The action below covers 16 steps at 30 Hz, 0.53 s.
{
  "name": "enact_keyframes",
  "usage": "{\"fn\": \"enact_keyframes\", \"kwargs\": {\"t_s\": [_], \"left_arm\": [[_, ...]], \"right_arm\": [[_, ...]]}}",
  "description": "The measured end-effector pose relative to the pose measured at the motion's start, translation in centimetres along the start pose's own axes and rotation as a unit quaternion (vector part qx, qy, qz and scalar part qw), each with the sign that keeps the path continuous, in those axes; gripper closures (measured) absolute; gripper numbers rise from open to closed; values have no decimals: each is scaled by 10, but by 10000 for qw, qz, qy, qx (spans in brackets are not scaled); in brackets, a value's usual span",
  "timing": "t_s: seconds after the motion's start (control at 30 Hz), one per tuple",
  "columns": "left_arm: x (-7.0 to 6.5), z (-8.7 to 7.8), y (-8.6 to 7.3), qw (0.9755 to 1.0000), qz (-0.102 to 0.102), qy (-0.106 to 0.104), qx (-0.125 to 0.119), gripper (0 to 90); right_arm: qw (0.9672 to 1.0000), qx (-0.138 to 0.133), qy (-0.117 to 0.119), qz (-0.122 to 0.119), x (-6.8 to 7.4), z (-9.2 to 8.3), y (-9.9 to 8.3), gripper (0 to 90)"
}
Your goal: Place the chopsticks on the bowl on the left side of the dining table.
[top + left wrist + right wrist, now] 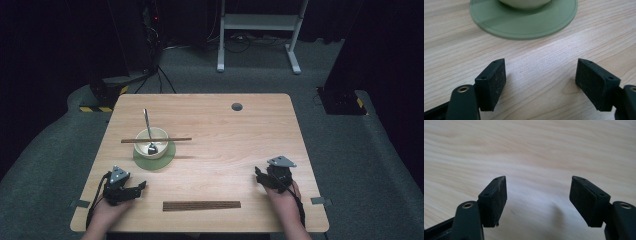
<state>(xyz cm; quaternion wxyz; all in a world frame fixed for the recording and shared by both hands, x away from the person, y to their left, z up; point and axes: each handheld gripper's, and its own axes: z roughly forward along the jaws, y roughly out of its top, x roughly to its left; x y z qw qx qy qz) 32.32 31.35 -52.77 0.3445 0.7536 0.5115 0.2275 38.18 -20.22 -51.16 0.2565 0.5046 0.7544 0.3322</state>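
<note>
The bowl [152, 142] sits left of the table's [225, 130] middle on a round green mat [165, 159], and everything else is best placed from it. A spoon [148, 131] stands in the bowl, its handle leaning up and away over the far rim. A long brown stick [156, 140], perhaps a pair of chopsticks, lies level across the rim and juts out on both sides. Well nearer the person than the bowl, close to the table's front edge, lies a dark slatted strip [201, 205].

The bowl looks like glazed ceramic: stiff, fairly heavy for its size, slick and breakable. By that reading the rim is the place to pinch it, one pad inside and one outside, at a spot clear of spoon and stick. Both of those look loose and could slide or tip if the bowl is jolted. The mat looks thin and bendy, so only its edge offers a hold.

Now the claws. The left gripper [141, 186] hovers just on the person's side of the bowl, its jaws spread wide; in the left gripper view only bare wood lies between the pads [492, 82], with the mat's edge [524, 22] ahead. The right gripper [259, 176] is well off to the right of the bowl, also wide open and gripping nothing, with blurred wood under it.
</note>
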Motion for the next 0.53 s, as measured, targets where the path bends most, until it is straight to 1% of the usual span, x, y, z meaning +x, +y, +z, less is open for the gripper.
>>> {"fn": "enact_keyframes", "kwargs": {"t_s": [0.03, 0.07, 0.1, 0.13, 0.17, 0.2, 0.23, 0.27, 0.3, 0.33, 0.4, 0.47, 0.5, 0.53], "left_arm": [[1, 0, 0, 10000, 24, 9, 29, 244], [1, 0, 0, 10000, 18, 28, 43, 241], [0, 1, 1, 10000, -51, 25, 20, 234], [0, 1, 1, 10000, -4, 24, 52, 226], [0, 1, 1, 10000, 13, 30, 52, 219], [0, 2, 1, 10000, 24, 27, 60, 213], [-1, 2, 1, 10000, -51, -7, 24, 210], [0, 3, 2, 10000, 22, -9, 46, 207], [0, 3, 2, 10000, 29, -21, 50, 205], [0, 3, 2, 10000, -27, -70, 47, 203], [0, 4, 3, 10000, 9, -67, 45, 199], [1, 4, 4, 9999, 49, -115, 91, 198], [0, 5, 4, 9999, 27, -103, 43, 198], [1, 4, 5, 9998, 62, -147, 108, 193]], "right_arm": [[10000, 29, -36, -27, -4, -2, -5, 301], [10000, 44, -52, -20, -6, -2, -7, 296], [9999, 126, -56, 45, -6, -2, -11, 292], [9998, 211, -33, 57, -6, 0, -13, 287], [9993, 269, 75, 229, -6, -1, -13, 282], [9992, 284, 105, 275, -6, -1, -13, 278], [9991, 287, 135, 274, -7, -1, -13, 273], [9991, 293, 131, 282, -6, -1, -13, 273], [9993, 265, 115, 234, -6, 0, -13, 272], [9992, 289, 124, 265, -6, 0, -13, 269], [9993, 272, 111, 239, -6, 1, -12, 264], [9993, 273, 111, 242, -6, 1, -12, 262], [9992, 281, 111, 243, -5, 1, -12, 262], [9993, 280, 109, 243, -5, 1, -12, 261]]}}
